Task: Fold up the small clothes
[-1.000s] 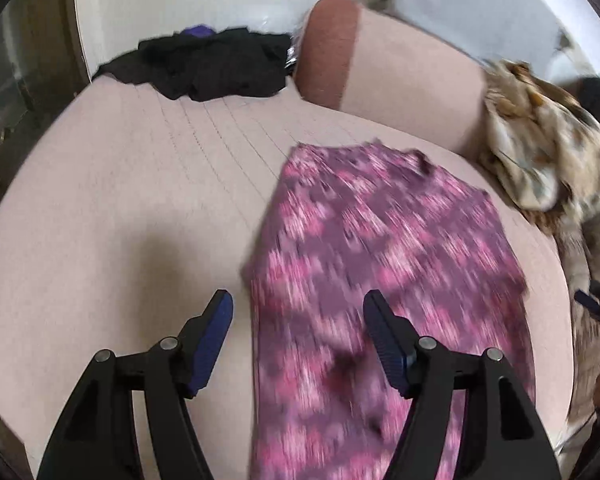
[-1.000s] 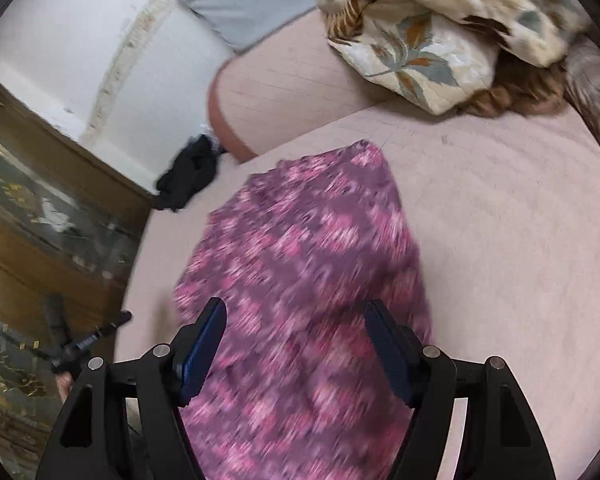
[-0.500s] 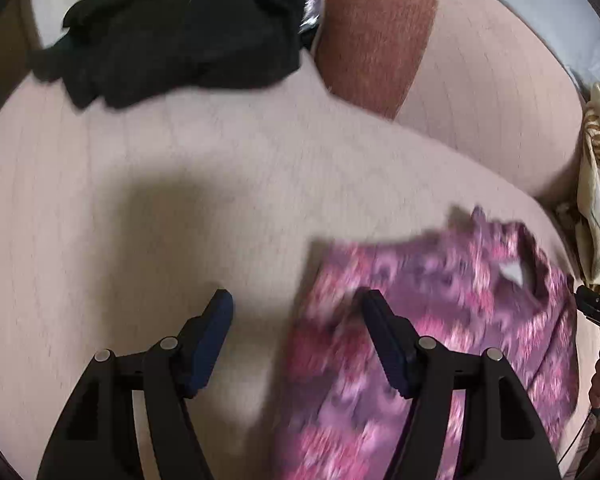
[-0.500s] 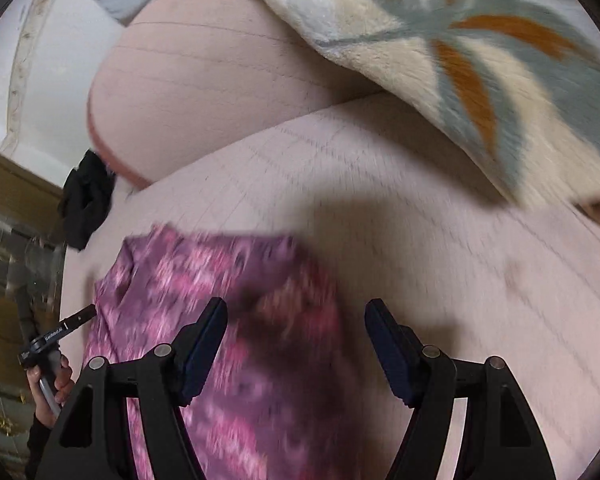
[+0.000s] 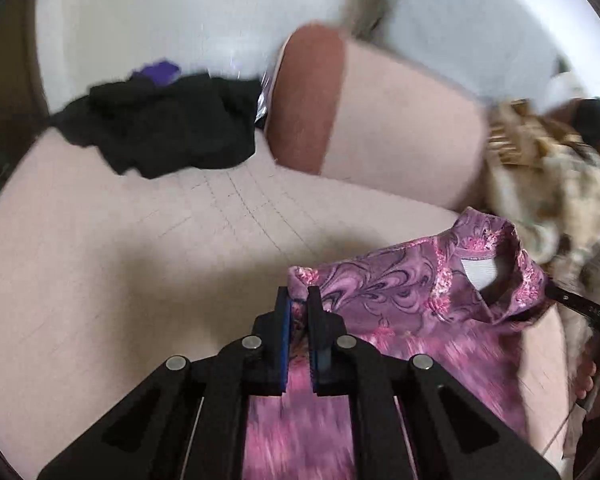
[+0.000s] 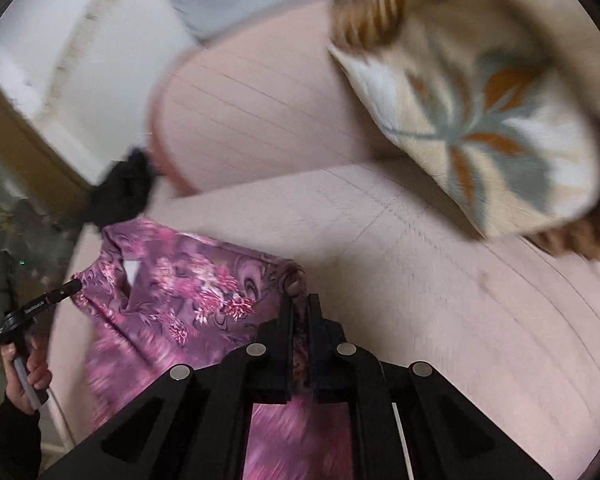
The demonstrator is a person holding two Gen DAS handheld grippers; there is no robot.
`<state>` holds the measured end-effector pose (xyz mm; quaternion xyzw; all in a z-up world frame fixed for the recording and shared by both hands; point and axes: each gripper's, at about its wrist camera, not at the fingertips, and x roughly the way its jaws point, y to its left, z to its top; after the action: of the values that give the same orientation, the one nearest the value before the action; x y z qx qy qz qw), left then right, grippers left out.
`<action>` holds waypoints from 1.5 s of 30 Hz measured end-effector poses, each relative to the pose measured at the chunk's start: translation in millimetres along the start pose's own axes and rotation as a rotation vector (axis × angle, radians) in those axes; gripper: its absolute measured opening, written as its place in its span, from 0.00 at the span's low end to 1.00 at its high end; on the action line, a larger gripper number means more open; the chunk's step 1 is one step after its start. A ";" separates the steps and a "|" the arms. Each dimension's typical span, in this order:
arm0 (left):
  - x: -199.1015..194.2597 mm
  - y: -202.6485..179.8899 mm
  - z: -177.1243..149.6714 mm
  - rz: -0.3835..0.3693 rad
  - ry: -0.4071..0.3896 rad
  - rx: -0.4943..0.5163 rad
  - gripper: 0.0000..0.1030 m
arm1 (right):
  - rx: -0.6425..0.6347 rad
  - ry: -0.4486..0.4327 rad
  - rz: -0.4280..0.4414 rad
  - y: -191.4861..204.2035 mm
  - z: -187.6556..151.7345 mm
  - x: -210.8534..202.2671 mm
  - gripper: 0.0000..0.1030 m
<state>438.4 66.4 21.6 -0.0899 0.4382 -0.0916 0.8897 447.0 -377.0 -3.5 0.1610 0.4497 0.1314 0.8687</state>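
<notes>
A small purple-and-pink patterned garment (image 5: pixel 412 308) with a stand-up collar and a white label lies on the pale pink sofa seat (image 5: pixel 100 264). My left gripper (image 5: pixel 299 300) is shut on the garment's left shoulder corner, cloth pinched between the blue pads. In the right wrist view the same garment (image 6: pixel 188 292) spreads to the left, and my right gripper (image 6: pixel 300 304) is shut on its right shoulder corner. The lower part of the garment is blurred beneath both grippers.
A black pile of clothes (image 5: pixel 160 132) lies at the seat's far left end beside a rust-and-pink cushion (image 5: pixel 340 112). A leaf-patterned blanket (image 6: pixel 480 112) lies at the right end. A hand holding the other gripper (image 6: pixel 24 320) shows at the left edge.
Both grippers went from wide open above the garment to shut on its two shoulder corners. The views shifted, and the collar end now lies just ahead of the fingers.
</notes>
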 end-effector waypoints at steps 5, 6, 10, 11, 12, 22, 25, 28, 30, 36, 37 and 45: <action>-106.1 -9.1 -104.7 -0.073 -0.024 -0.009 0.07 | 0.028 -0.066 0.088 14.7 -105.0 -114.8 0.06; -118.6 -10.1 -137.4 -0.082 -0.015 -0.011 0.07 | 0.048 -0.068 0.102 14.1 -124.2 -124.2 0.06; -99.0 -2.2 -241.2 -0.040 0.116 -0.053 0.07 | 0.167 -0.074 0.094 5.4 -228.2 -146.3 0.06; -86.9 4.4 -260.5 -0.043 0.158 -0.093 0.07 | 0.229 -0.062 0.114 -1.0 -250.0 -138.9 0.06; -73.4 11.0 -283.2 -0.049 0.201 -0.136 0.07 | 0.281 -0.065 0.124 -7.7 -269.3 -131.0 0.06; -142.0 0.6 -315.0 -0.150 0.123 -0.164 0.40 | 0.407 -0.151 0.237 -13.4 -337.6 -151.0 0.50; -131.7 14.5 -322.0 -0.217 0.182 -0.295 0.44 | 0.468 -0.132 0.323 -11.5 -357.8 -148.3 0.59; -112.4 8.8 -312.4 -0.210 0.213 -0.404 0.57 | 0.486 -0.109 0.314 -9.7 -351.1 -141.2 0.59; -99.7 10.7 -299.3 -0.159 0.258 -0.466 0.66 | 0.542 -0.081 0.323 -12.4 -343.0 -133.1 0.66; -56.8 22.3 -278.4 -0.070 0.378 -0.640 0.69 | 0.753 0.004 0.263 -23.9 -315.3 -99.4 0.69; -51.5 21.9 -281.9 -0.066 0.403 -0.657 0.61 | 0.783 0.022 0.241 -26.9 -313.7 -94.9 0.70; -63.6 11.0 -309.9 -0.095 0.387 -0.596 0.51 | 0.675 0.114 0.070 -13.7 -325.7 -88.1 0.62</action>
<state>154.5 67.7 -118.3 -0.3466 0.6013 -0.0163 0.7198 130.5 -369.7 -121.0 0.4472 0.5099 0.0137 0.7348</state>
